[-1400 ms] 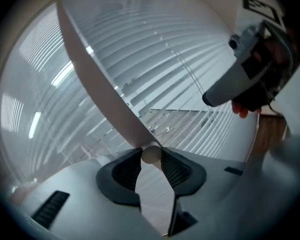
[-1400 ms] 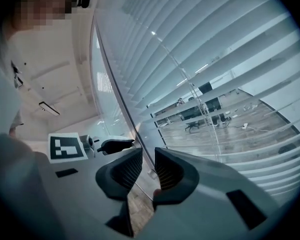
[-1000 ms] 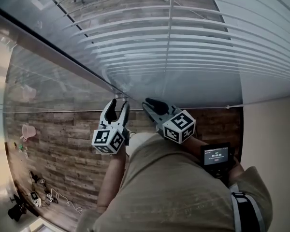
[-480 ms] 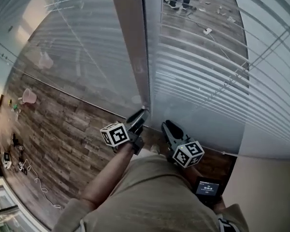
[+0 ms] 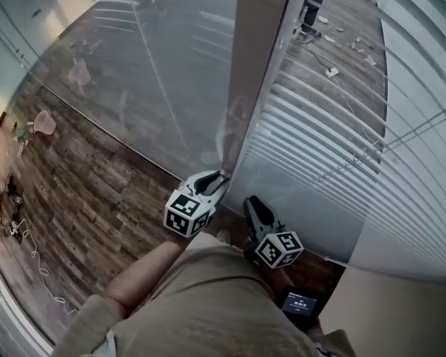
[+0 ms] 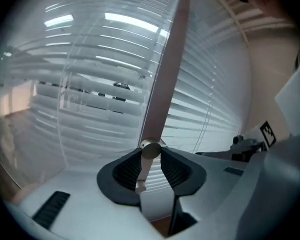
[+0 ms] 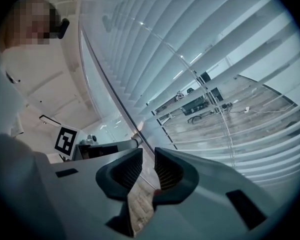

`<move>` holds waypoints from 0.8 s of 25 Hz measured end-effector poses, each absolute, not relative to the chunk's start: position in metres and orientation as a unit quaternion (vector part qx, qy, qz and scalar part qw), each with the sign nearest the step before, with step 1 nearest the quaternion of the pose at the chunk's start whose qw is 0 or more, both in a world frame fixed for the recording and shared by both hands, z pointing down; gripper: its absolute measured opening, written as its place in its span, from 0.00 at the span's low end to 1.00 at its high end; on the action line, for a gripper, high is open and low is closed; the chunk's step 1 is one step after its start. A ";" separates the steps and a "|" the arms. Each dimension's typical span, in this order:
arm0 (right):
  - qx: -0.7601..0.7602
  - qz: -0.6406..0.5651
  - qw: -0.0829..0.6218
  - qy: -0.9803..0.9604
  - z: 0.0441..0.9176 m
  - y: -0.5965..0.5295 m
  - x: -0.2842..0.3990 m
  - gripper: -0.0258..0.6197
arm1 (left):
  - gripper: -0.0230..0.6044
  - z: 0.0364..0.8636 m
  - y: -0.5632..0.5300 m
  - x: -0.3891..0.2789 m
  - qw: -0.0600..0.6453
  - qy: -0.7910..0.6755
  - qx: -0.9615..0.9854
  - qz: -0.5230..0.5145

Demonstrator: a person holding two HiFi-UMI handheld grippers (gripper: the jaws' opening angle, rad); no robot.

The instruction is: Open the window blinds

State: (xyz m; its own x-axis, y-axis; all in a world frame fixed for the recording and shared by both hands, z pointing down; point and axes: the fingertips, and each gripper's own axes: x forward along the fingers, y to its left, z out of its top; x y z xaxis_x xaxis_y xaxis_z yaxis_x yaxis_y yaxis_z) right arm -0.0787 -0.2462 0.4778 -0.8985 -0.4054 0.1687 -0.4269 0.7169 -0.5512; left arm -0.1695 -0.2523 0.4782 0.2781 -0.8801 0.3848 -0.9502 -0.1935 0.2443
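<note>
White slatted blinds (image 5: 342, 147) hang in front of the glass, their slats (image 6: 90, 59) lying nearly level. A brown tilt wand (image 5: 241, 110) drops from above to my left gripper (image 5: 218, 178). In the left gripper view the wand (image 6: 167, 74) ends in a round cap, and the left gripper (image 6: 150, 156) is shut on it, both pads against the cap. My right gripper (image 5: 251, 203) sits just right of the left one, pointing at the blinds (image 7: 200, 49). In its own view the right gripper (image 7: 149, 166) has its jaws a narrow gap apart with nothing between them.
A glass wall and wood-plank floor (image 5: 97, 192) lie to the left, with small items (image 5: 15, 222) scattered on the floor. A lift cord (image 7: 210, 99) runs down the slats. A small screen device (image 5: 298, 303) sits on the right arm. A person's legs (image 5: 312, 6) show beyond the glass.
My left gripper's jaws stood wide open a second ago and are now clamped on the wand's end. The head view has swung round. The right gripper stays beside the left.
</note>
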 end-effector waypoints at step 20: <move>0.211 0.320 0.030 -0.923 0.502 -0.244 -0.085 0.16 | 0.34 0.516 -0.237 -0.173 0.141 -0.601 0.752 0.230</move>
